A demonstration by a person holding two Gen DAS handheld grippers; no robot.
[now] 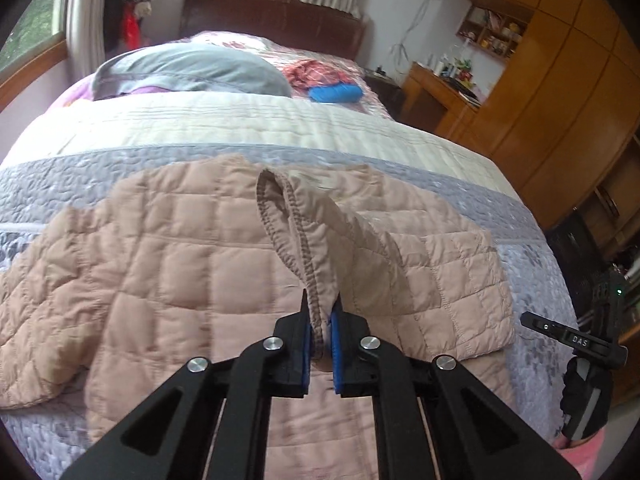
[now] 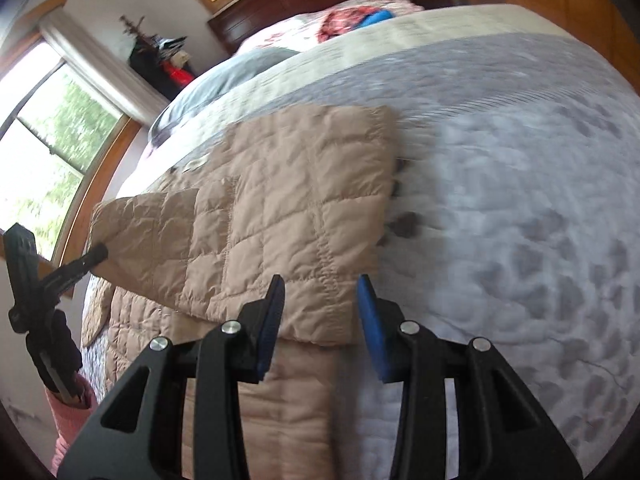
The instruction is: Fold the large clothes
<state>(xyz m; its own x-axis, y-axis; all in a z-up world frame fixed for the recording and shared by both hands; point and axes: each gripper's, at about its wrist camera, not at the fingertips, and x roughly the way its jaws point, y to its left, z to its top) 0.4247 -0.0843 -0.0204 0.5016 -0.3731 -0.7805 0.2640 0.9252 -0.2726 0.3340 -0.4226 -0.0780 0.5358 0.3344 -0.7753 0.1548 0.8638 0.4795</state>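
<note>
Left gripper (image 1: 320, 316) jaws clamp jacket (image 1: 168, 248) cuff; right gripper (image 2: 320, 300) jaws wide.

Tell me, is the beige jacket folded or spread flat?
Partly folded: the jacket has one side doubled over its body, while the left gripper lifts a cuff.

Beige quilted jacket (image 1: 192, 264) lies spread flat, one elastic-edged cuff (image 1: 292, 232) lifted upright.
</note>
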